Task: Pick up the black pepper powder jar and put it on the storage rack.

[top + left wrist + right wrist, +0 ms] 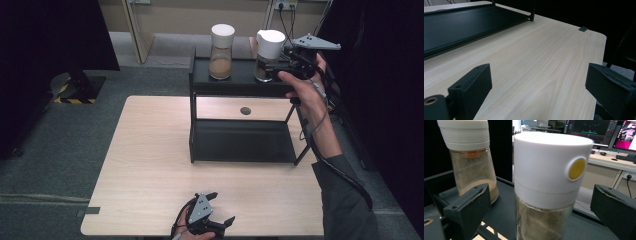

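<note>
Two glass jars with white lids and brown powder inside stand on the top shelf of a black rack (240, 86). The right jar (269, 55) has a yellow button on its lid (577, 168). My right gripper (268, 68) is level with it, one jaw on each side, and a gap shows between each pad and the glass (541, 220). The left jar (221, 50) (471, 165) stands apart, farther along the shelf. My left gripper (220, 214) rests open near the table's front edge, with bare wood between its jaws (539, 85).
The rack's lower shelf (242, 140) (461, 25) sits on the wooden table (150, 150). A round grommet (245, 110) lies in the tabletop under the rack. A grey tag (583, 29) marks one table corner. Desks with monitors (624, 135) stand beyond the rack.
</note>
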Demonstrator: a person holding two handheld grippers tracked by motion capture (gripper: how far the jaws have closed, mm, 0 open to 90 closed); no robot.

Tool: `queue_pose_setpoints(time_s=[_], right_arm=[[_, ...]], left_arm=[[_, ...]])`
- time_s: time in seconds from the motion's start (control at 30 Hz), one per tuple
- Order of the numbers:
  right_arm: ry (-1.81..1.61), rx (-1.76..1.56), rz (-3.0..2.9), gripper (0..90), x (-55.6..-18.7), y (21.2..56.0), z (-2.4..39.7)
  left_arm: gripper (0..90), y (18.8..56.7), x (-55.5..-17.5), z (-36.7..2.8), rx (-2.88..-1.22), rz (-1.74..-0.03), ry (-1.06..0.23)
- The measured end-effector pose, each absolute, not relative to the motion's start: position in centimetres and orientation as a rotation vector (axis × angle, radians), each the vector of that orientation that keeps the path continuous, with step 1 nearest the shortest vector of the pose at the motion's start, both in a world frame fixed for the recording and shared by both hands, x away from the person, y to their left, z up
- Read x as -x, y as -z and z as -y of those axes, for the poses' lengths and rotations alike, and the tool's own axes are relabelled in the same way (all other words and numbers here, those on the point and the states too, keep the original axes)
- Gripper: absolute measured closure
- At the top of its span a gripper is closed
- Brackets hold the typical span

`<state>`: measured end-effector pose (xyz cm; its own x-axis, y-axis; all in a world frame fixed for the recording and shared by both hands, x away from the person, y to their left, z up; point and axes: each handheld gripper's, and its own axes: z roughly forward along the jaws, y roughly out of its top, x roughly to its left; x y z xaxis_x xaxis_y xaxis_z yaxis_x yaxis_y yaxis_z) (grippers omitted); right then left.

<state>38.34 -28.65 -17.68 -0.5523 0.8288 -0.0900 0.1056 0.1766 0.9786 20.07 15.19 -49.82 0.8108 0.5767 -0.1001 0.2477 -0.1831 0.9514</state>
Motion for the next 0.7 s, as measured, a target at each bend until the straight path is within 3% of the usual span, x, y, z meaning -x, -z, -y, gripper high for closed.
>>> queue_pose_setpoints(time_s=[0.7], right_arm=[[-1.602, -0.763, -1.834, 1.8, -33.8, 20.9, 32.0]], left_arm=[[6.5, 49.9, -20.0, -15.1, -1.764, -0.638, -0.336]])
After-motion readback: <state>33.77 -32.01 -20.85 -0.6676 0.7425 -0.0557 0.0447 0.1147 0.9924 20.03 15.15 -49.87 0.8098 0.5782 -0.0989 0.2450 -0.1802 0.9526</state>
